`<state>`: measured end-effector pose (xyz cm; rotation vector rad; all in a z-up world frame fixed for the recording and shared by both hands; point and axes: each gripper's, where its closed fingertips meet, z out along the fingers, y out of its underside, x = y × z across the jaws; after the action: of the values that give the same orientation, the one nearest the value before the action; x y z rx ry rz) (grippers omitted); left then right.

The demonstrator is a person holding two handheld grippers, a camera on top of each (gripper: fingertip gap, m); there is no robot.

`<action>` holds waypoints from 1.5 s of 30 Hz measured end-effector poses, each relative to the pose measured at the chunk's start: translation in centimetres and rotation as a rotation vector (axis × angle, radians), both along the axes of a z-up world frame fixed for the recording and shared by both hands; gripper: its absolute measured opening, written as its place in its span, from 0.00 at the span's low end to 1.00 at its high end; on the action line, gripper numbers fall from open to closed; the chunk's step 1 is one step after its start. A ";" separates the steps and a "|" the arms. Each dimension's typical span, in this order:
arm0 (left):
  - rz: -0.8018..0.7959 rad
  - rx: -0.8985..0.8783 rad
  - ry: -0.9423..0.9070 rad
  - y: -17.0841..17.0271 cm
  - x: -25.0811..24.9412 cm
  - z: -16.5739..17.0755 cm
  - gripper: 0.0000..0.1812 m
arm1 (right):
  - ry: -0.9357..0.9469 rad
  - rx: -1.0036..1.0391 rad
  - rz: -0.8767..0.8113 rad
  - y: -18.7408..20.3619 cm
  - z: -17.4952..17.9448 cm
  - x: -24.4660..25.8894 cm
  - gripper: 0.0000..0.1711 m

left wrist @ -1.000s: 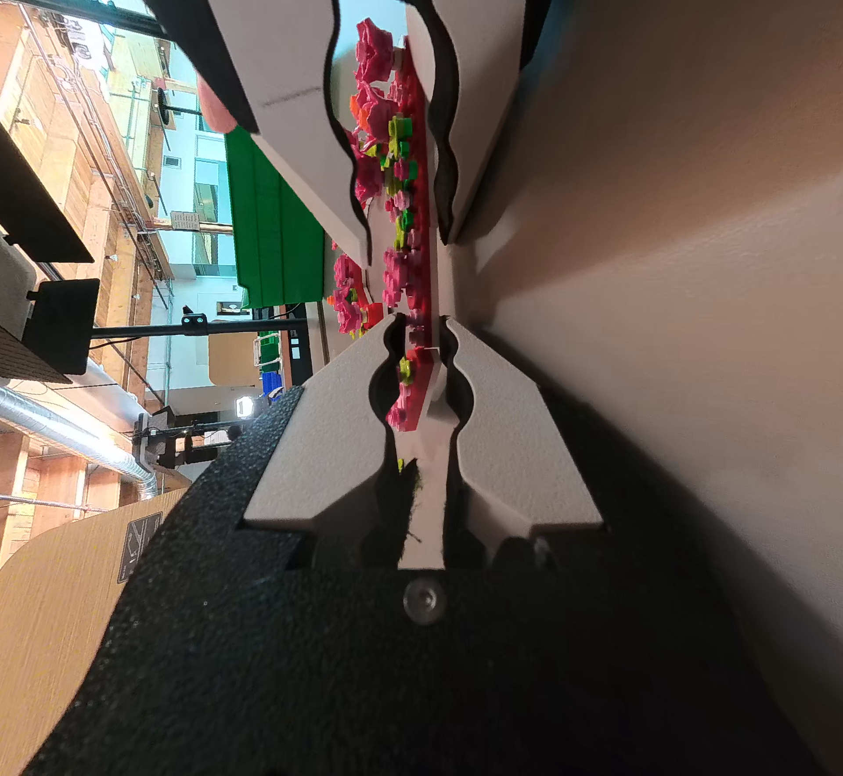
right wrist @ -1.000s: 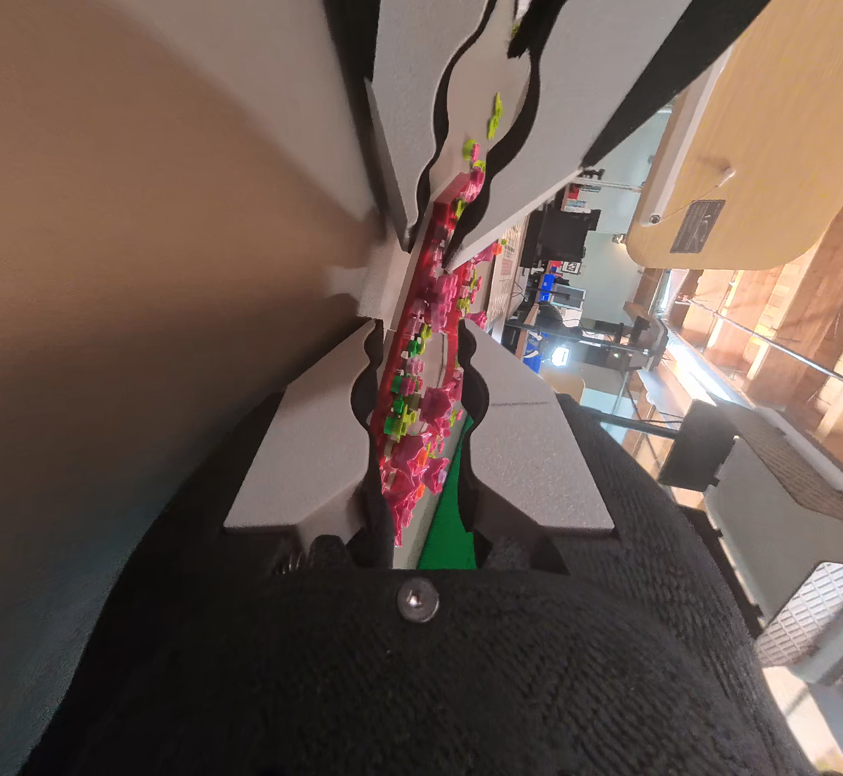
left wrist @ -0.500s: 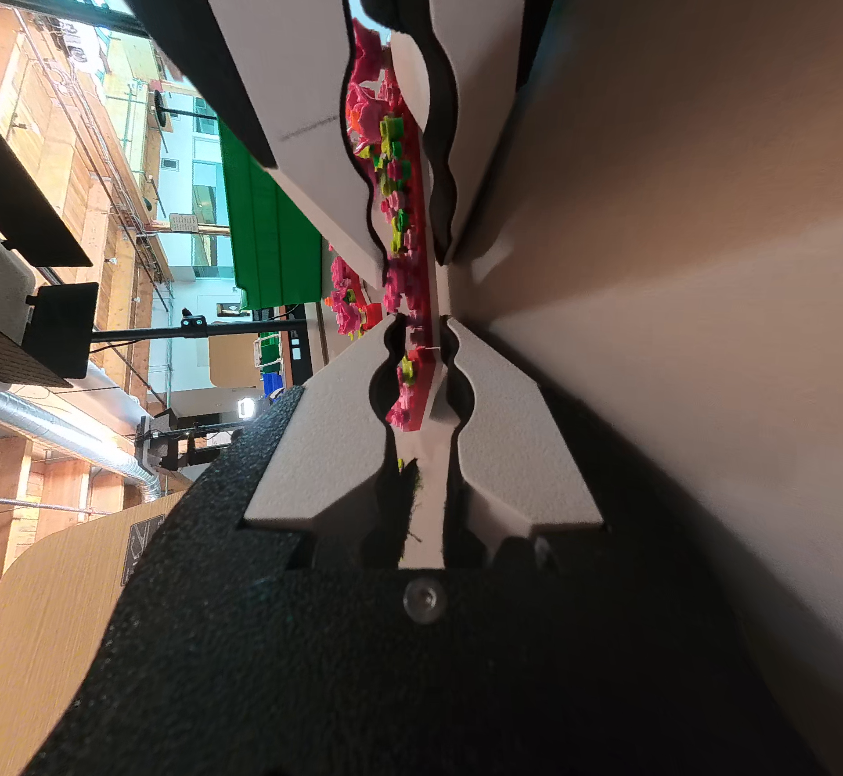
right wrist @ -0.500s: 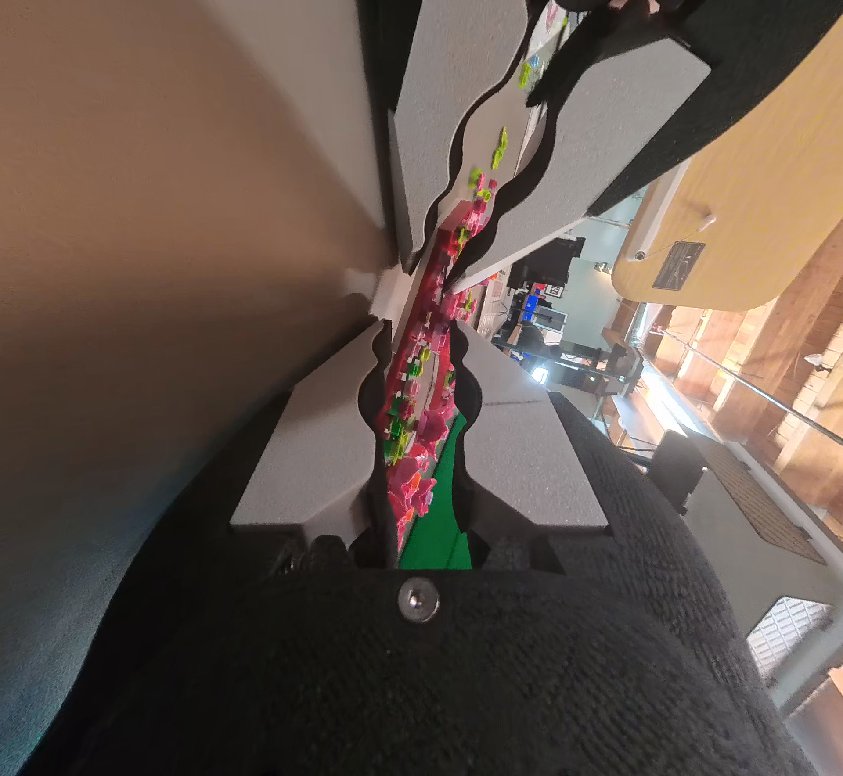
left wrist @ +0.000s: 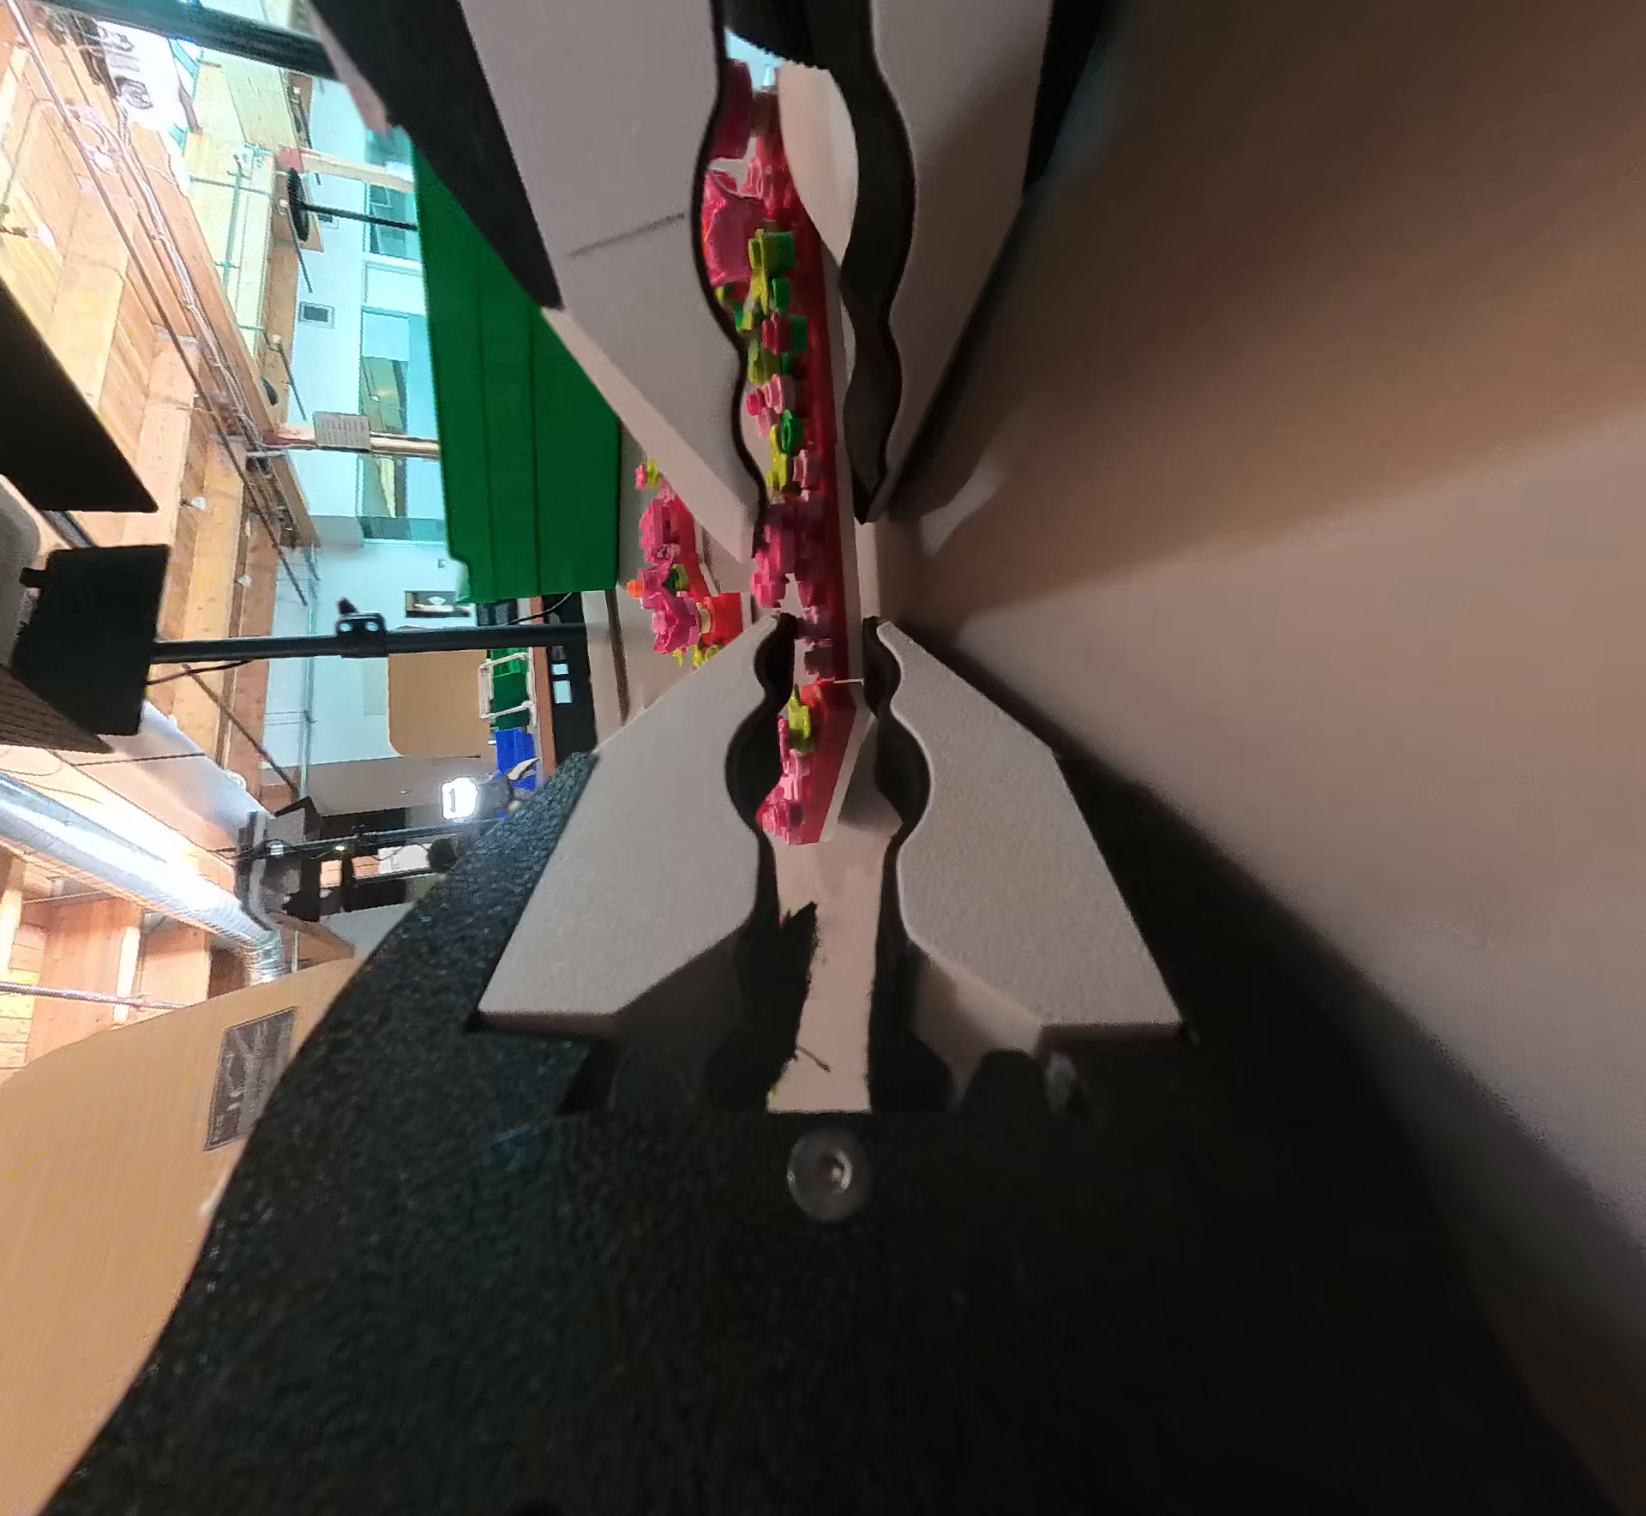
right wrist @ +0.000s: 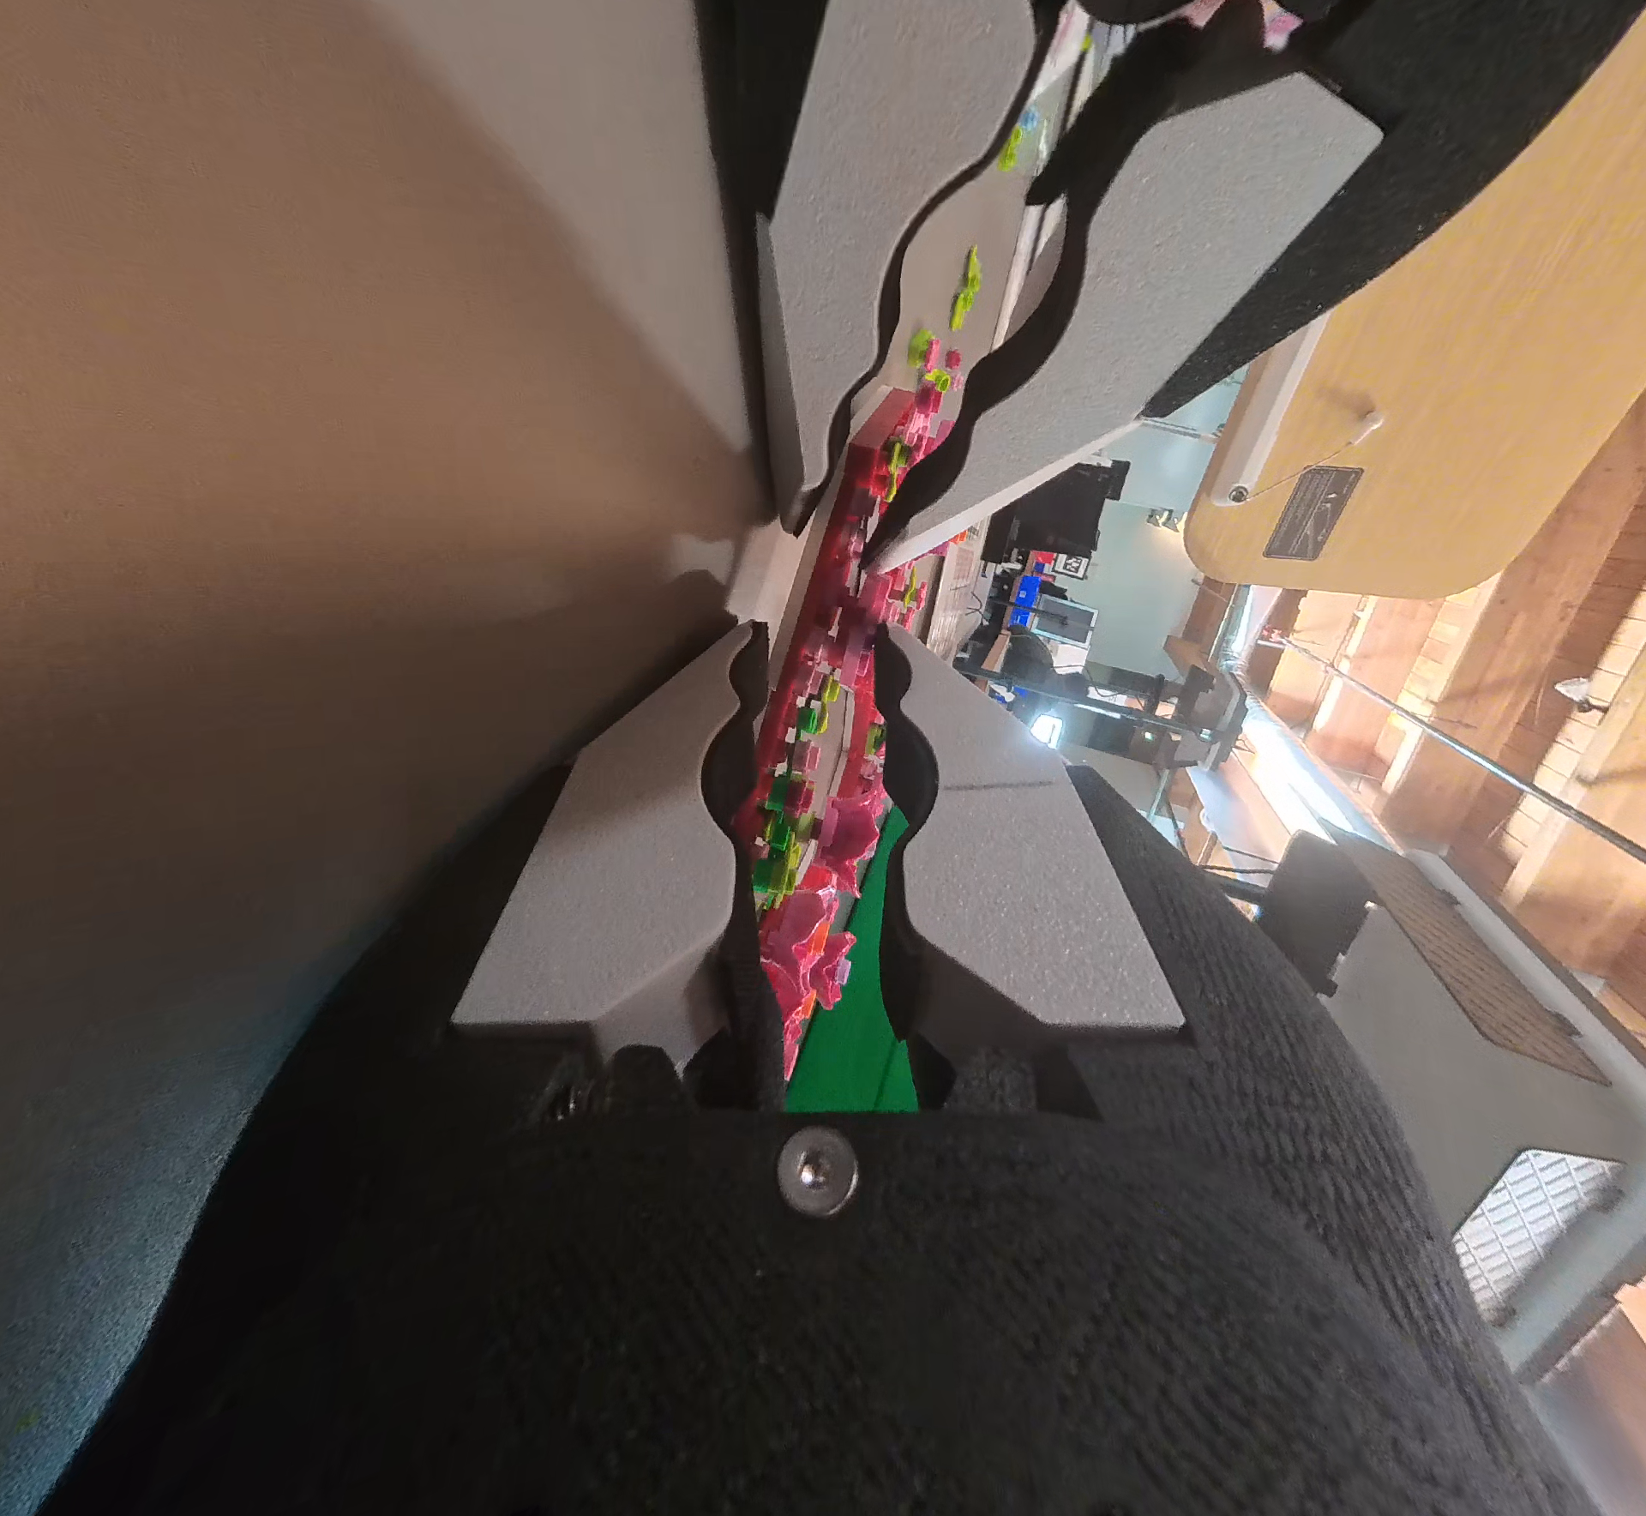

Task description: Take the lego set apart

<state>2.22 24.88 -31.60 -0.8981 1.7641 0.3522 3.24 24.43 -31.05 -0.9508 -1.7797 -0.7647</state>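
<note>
The lego set [left wrist: 815, 760] is a long red plate studded with pink flowers and green bits, seen edge-on and lifted beside the pale table [left wrist: 1291, 493]. My left gripper [left wrist: 824, 645] is shut on its near end. My right gripper [left wrist: 810, 515] comes in from the top of the left wrist view and clamps the far stretch. In the right wrist view my right gripper [right wrist: 819, 631] is shut on the plate [right wrist: 802, 805], and the left gripper [right wrist: 833, 538] holds the other end. A thin seam crosses the plate between the two grips.
A second pink and red flower cluster [left wrist: 677, 573] lies on the table beyond. A green board [left wrist: 517, 404] stands behind it and also shows in the right wrist view [right wrist: 855, 1054]. Loose lime pieces [right wrist: 966, 288] lie on the table. A wooden tabletop [right wrist: 1425, 404] is farther off. Left and right tips are no more than a few centimetres apart.
The right gripper's fingers have narrowed onto the plate. The left gripper has kept its hold, and the plate has shifted only slightly.
</note>
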 end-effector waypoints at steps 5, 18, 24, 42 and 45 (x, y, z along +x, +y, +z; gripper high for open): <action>0.016 -0.005 -0.046 0.3 0.0 0.7 0.16 | -0.005 0.006 0.009 0.0 0.0 0.0 0.13; -0.014 0.032 -0.015 0.1 0.9 0.3 0.10 | -0.009 0.017 0.000 0.2 0.0 0.6 0.13; -0.010 0.058 0.017 0.0 0.7 -0.1 0.06 | 0.041 -0.008 -0.017 0.3 0.1 0.7 0.15; -0.003 0.037 -0.030 0.0 0.7 0.5 0.06 | 0.087 -0.079 -0.023 -0.1 0.7 1.5 0.26; -0.004 0.023 -0.053 0.0 0.7 0.8 0.06 | 0.085 -0.067 -0.040 0.2 0.7 2.1 0.26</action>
<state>2.88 24.89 -30.83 -0.8798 1.7098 0.3422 5.32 24.65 -30.36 -1.0507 -1.7265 -0.6830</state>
